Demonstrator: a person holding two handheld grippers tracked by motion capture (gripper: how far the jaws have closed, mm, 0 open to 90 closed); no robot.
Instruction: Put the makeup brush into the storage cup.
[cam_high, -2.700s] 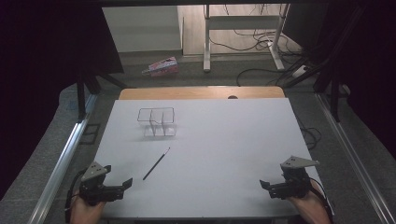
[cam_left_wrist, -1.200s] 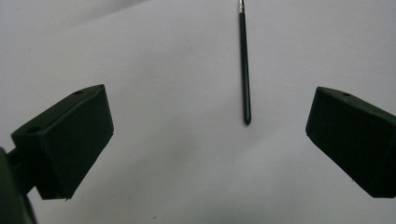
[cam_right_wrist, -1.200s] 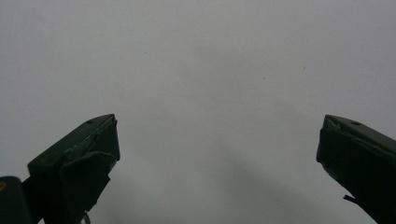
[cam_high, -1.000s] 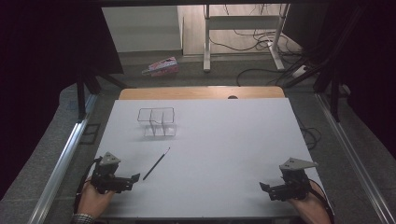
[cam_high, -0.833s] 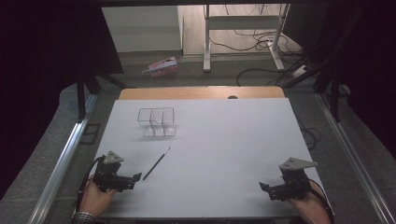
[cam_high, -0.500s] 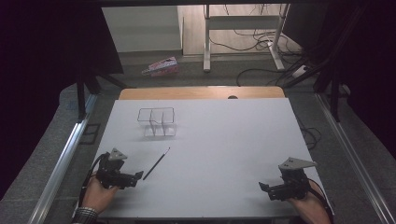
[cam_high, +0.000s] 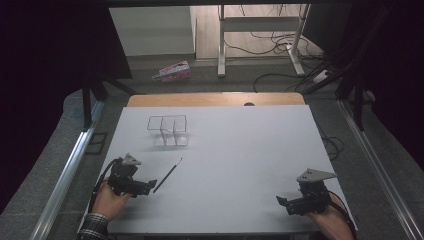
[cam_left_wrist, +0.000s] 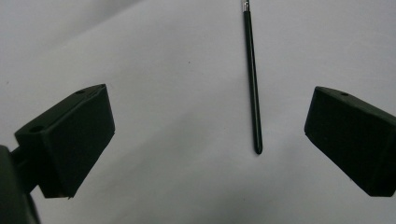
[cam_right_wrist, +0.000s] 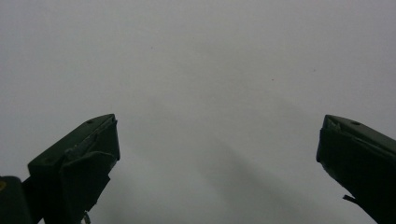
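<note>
Black two-jaw left gripper (cam_high: 148, 184) and right gripper (cam_high: 281, 202), grey three-cornered top plates, plaid cuff.

Your table top (cam_high: 240, 150) is plain white, no pattern, with a light wood strip (cam_high: 215, 99) along the far edge. Pen (cam_high: 167, 175) is black with a small silver tip at the far end. Both your grippers, left gripper (cam_high: 150, 183) and right gripper (cam_high: 281, 202), are black; each carries a grey plate on top. Compartment box (cam_high: 168, 131) is clear with dark edges. Your left cuff (cam_high: 92, 231) is plaid, dark and light checks. Carton on the floor (cam_high: 172, 71) is pink with white and blue print. Floor is grey carpet; surroundings black.
</note>
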